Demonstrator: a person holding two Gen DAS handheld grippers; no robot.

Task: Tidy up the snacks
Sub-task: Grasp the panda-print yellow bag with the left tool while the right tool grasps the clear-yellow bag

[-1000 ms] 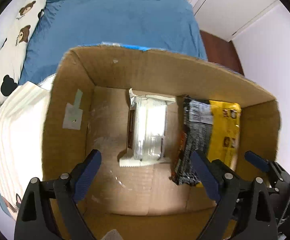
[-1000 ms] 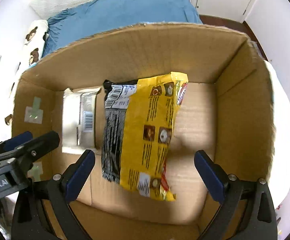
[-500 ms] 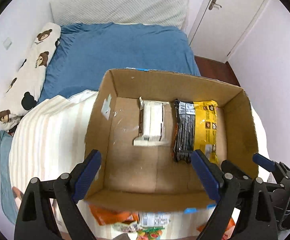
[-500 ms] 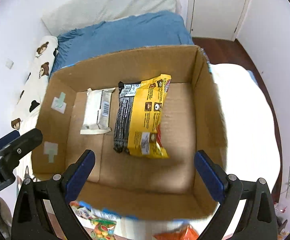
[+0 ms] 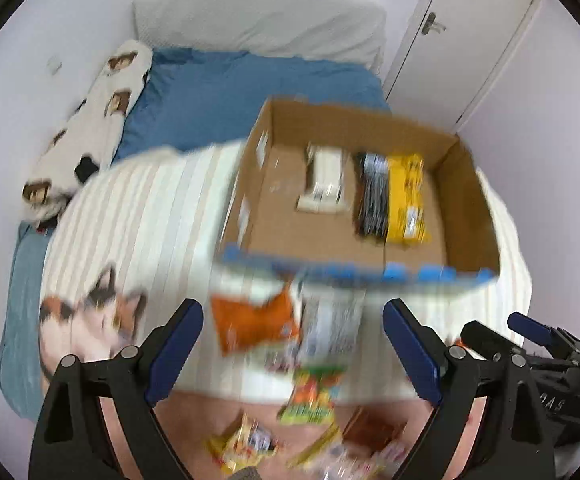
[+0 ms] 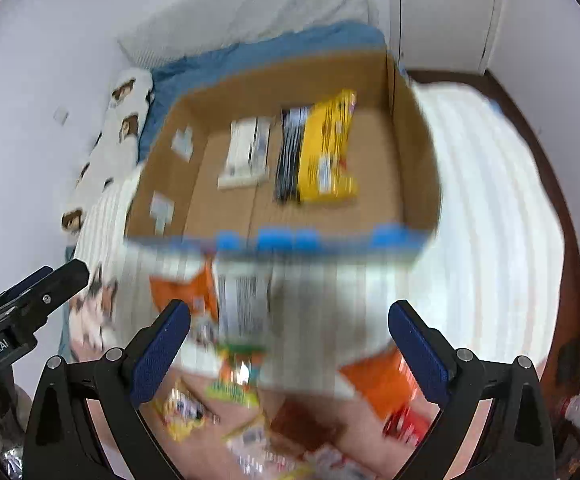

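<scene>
A cardboard box (image 5: pixel 470 208) (image 6: pixel 414 152) stands on a striped blanket on the bed. Inside lie a white snack pack (image 5: pixel 324 182) (image 6: pixel 246 152) and a yellow and black snack bag (image 5: pixel 394 200) (image 6: pixel 318 152). Both views are blurred. My left gripper (image 5: pixel 292 348) is open and empty, held above loose snacks in front of the box: an orange bag (image 5: pixel 250 320), a white pack (image 5: pixel 330 320), a green pack (image 5: pixel 314 396). My right gripper (image 6: pixel 290 348) is open and empty over the same pile (image 6: pixel 242 308); another orange bag (image 6: pixel 386 380) lies to its right.
Several more snack packs (image 5: pixel 242 444) (image 6: pixel 186 404) lie on a pink surface at the near edge. A blue sheet (image 5: pixel 230 92), a bear-print pillow (image 5: pixel 90 132) and a white pillow (image 5: pixel 258 28) lie behind the box. A white door (image 5: pixel 470 32) stands at the back right.
Both grippers have pulled back and up out of the box, open and empty throughout. The box now sits farther off and the snack pile in front of it has come into view.
</scene>
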